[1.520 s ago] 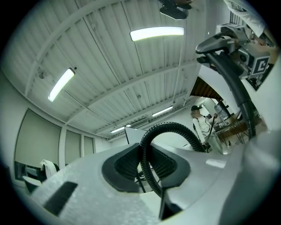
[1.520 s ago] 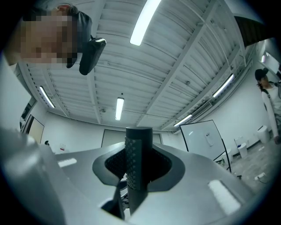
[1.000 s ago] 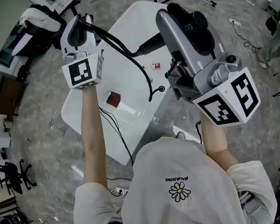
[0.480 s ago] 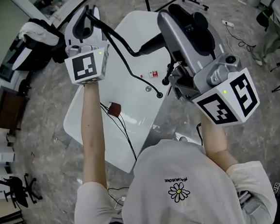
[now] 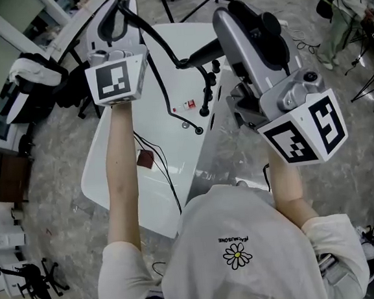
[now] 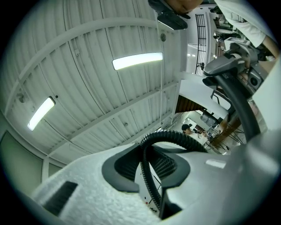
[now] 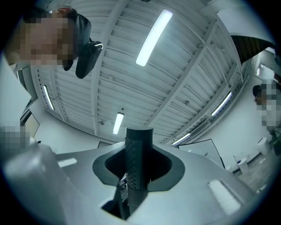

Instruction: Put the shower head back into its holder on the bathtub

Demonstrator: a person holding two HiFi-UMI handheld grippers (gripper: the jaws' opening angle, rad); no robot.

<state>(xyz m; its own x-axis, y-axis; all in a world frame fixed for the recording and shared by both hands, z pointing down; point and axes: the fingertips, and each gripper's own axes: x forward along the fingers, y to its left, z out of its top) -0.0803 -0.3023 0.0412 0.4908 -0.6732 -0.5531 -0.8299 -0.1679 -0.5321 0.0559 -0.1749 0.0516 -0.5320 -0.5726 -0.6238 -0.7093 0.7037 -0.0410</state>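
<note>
Between the pads of the right claw stands the shower head, pinched fast by its dark, textured handle, which pokes out past the fingertips to a flat end. Seen from the head view, that handle juts sideways out of the claw, high over the white bathtub. The black ribbed hose runs from it across to the left claw. The left claw is clamped narrow on the hose, and a loop arches just beyond its tips. Both claws tilt upward, so the 2 gripper views show mostly ceiling. The shower head's spray face is hidden behind the right claw's body. Small fittings sit on the tub, too small to tell whether any is the holder.
</note>
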